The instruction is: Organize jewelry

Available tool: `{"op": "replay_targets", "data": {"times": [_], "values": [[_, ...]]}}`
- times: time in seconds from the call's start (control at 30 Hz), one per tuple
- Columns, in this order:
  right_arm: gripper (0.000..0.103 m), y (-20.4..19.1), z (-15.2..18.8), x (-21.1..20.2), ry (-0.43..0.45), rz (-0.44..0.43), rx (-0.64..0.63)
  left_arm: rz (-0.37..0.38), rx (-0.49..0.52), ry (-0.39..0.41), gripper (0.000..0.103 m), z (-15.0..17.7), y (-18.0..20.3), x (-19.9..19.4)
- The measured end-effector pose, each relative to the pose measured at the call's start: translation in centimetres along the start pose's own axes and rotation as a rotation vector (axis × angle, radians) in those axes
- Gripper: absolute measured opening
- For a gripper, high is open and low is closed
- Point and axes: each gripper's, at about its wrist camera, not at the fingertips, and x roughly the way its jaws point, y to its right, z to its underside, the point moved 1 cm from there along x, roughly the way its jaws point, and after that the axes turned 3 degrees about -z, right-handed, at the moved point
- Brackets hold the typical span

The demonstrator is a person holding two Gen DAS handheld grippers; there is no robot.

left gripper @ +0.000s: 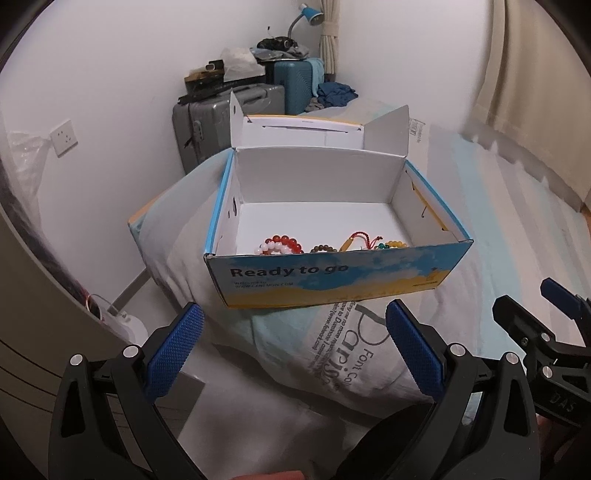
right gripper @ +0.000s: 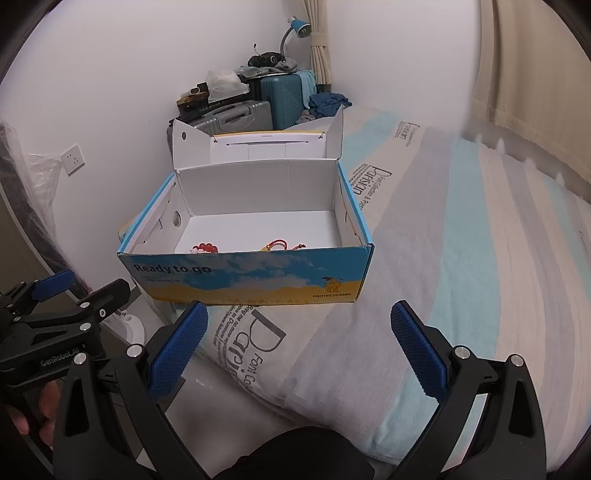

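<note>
An open cardboard box [left gripper: 332,280] [right gripper: 243,277], blue and yellow outside and white inside, sits on a pillow with its lid folded back. Along its near inner wall lie several bead bracelets: a red and white one [left gripper: 280,244] [right gripper: 204,248], a brown one [left gripper: 325,249], a red cord piece [left gripper: 360,238] [right gripper: 280,244] and a yellow one [left gripper: 393,244]. My left gripper [left gripper: 293,325] hangs open in front of the box, nothing between its blue pads. My right gripper [right gripper: 299,321] is also open and empty, just short of the box's front wall.
The box rests on a grey and light-blue pillow [right gripper: 424,295] on a striped bed [right gripper: 498,221]. Suitcases [left gripper: 229,118] piled with clutter stand by the far wall, under a blue lamp [left gripper: 312,14]. A curtain [right gripper: 528,74] hangs at right. A wall socket [left gripper: 64,137] is at left.
</note>
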Motion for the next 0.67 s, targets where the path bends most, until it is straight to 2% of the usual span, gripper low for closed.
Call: {"op": "replay_targets", "data": {"times": [0.13, 0.33, 0.53, 0.67], "values": [[0.095, 0.03, 0.08, 0.08, -0.002, -0.001, 0.000, -0.001, -0.038, 0.003, 0.097, 0.10, -0.23, 0.02], [0.095, 0.10, 0.37, 0.38, -0.007, 0.000, 0.003, -0.063, -0.003, 0.060, 0.097, 0.33, 0.30, -0.51], [0.095, 0.17, 0.43, 0.41, -0.006, -0.002, 0.006, -0.063, 0.003, 0.075, 0.097, -0.01, 0.35, -0.83], [0.095, 0.20, 0.50, 0.47, -0.004, -0.001, 0.010, -0.050, -0.004, 0.054, 0.097, 0.05, 0.33, -0.58]]}}
